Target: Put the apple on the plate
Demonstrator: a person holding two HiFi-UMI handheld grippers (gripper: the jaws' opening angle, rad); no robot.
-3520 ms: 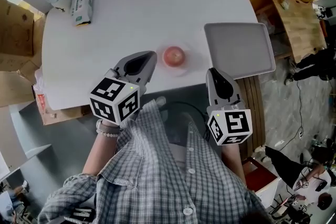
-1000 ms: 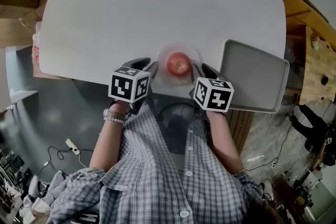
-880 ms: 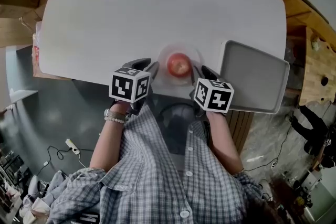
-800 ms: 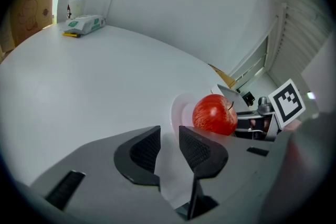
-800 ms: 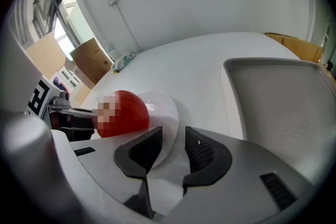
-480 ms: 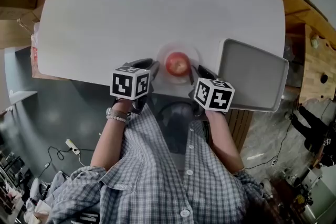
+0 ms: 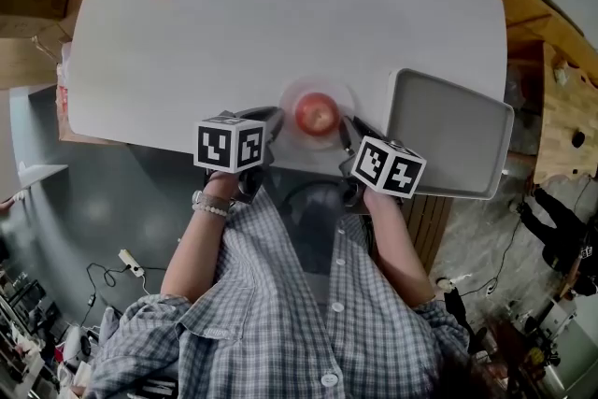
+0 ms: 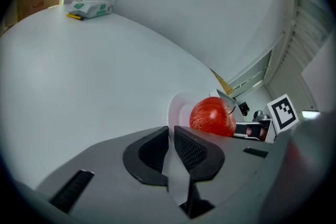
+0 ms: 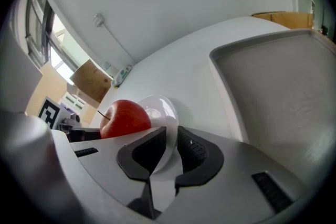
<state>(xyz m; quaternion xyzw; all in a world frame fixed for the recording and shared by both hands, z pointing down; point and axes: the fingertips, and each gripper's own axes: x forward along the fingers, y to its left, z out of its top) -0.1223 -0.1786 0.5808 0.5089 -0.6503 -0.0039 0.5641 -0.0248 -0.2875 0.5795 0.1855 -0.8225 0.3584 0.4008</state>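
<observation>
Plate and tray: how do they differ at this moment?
The plate is small, round and white; the tray is larger, rectangular and grey. The plate holds the apple; the tray holds nothing. The left gripper and right gripper each clamp the plate's rim; nothing touches the tray. Both lie at the table's near edge.

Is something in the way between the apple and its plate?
No, nothing is. The apple already sits on the plate. The left gripper and the right gripper each pinch the plate's rim, one on either side of the apple.
</observation>
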